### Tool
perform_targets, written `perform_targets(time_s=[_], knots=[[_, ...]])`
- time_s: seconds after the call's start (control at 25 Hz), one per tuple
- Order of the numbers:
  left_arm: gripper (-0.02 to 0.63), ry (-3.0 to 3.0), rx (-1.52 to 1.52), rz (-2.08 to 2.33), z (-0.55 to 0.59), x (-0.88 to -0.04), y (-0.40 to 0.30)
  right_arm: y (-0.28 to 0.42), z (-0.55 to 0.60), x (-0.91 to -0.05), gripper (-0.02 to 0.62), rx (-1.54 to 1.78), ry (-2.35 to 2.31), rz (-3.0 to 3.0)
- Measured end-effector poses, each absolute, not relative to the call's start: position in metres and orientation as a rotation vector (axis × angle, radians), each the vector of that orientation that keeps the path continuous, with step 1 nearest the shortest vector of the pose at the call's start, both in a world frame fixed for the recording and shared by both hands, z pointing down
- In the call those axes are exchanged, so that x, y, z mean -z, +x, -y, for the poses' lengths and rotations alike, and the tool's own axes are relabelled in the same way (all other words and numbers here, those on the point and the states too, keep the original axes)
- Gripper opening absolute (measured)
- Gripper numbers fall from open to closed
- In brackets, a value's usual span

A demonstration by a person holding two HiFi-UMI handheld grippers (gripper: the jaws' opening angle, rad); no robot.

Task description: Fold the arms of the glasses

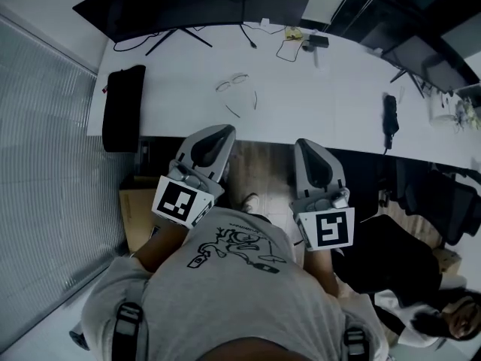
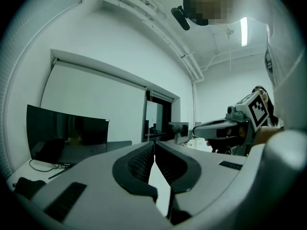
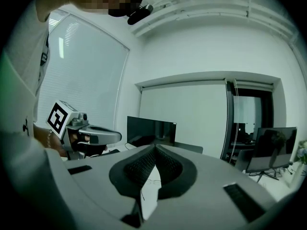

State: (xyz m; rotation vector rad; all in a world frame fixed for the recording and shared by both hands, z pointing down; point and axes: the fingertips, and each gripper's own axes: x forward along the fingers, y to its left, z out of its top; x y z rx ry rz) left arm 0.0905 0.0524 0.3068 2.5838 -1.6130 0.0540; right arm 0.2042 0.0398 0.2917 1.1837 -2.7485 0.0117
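A thin-framed pair of glasses (image 1: 233, 83) lies on the white table (image 1: 331, 96), lenses toward the monitors and both arms spread open toward the near edge. In the right gripper view the glasses (image 3: 152, 181) show faintly below the jaw tips. My left gripper (image 1: 223, 130) and right gripper (image 1: 304, 143) are side by side just short of the table's near edge and point at it, well apart from the glasses. The left gripper's (image 2: 154, 145) jaws meet at the tips with nothing between them. On the right gripper (image 3: 155, 147) the jaws are likewise shut and empty.
Two dark monitors (image 1: 161, 6) stand along the table's far edge with cables (image 1: 289, 47) beside them. A black pouch (image 1: 124, 107) lies at the table's left end, and a black object (image 1: 390, 115) lies toward the right. A cardboard box (image 1: 135, 216) sits under the table. Another person (image 1: 443, 318) is at lower right.
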Motion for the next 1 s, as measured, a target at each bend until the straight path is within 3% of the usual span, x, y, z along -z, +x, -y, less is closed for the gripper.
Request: perform_targets(time_s=[0.64,1.0], knots=[[0.044,2.655,-0.108,1.529,0.046,-0.323,-0.032,0.086,0.053,-0.3,0.008,-0.001,1.242,2.665],[0.077,2.599,-0.352,1.405,0.095,-0.423,-0.061,0.073,0.098,-0.381,0.034,-0.062,1.209,2.534]])
